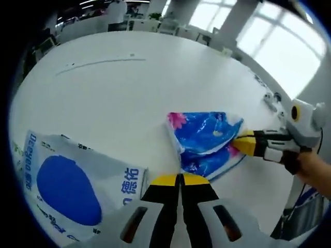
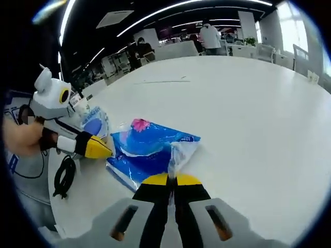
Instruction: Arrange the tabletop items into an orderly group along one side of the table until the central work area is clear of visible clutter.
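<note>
A blue plastic tissue pack with a pink flower (image 1: 207, 142) (image 2: 147, 150) lies on the white desk (image 1: 119, 98) (image 2: 248, 113). The right gripper (image 2: 172, 179) (image 1: 244, 144) has its jaws clamped on its plastic edge. The left gripper (image 1: 180, 179) (image 2: 103, 149) has its jaws closed on nothing, just beside the pack. A white pack with a blue oval (image 1: 72, 188) lies near.

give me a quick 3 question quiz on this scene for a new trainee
1. True or false: the right gripper is shut on a corner of the blue floral packet.
2. What lies on the white table close to the left gripper, on the side away from the blue floral packet?
A. a red mug
B. a white pack with a blue oval
C. a metal tray
3. Fill in: in the right gripper view a coiled black ___ lies near the table edge.

Key: 1 true; 2 B; 3 cable
</note>
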